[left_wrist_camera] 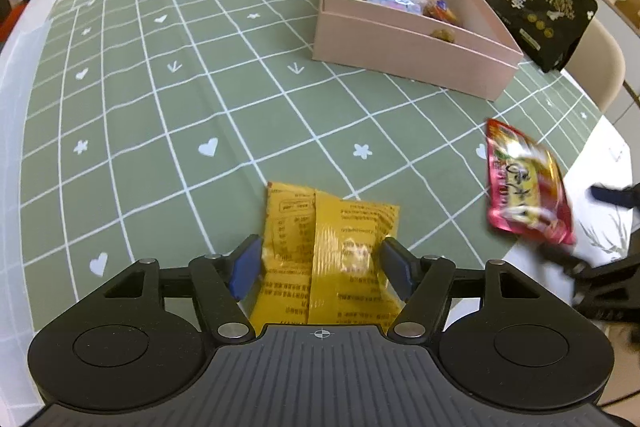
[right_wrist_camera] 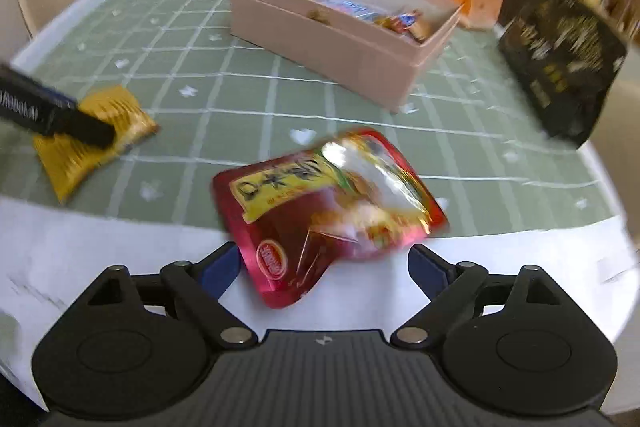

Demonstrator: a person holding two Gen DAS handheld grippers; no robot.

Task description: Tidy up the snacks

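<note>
Two packets (left_wrist_camera: 328, 251) (right_wrist_camera: 332, 211), long axes forward.

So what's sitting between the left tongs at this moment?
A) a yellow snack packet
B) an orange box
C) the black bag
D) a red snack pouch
A: the left wrist view shows the yellow snack packet lying on the green tablecloth between the fingers of the left tongs, while the red snack pouch lies in front of the right tongs.
</note>
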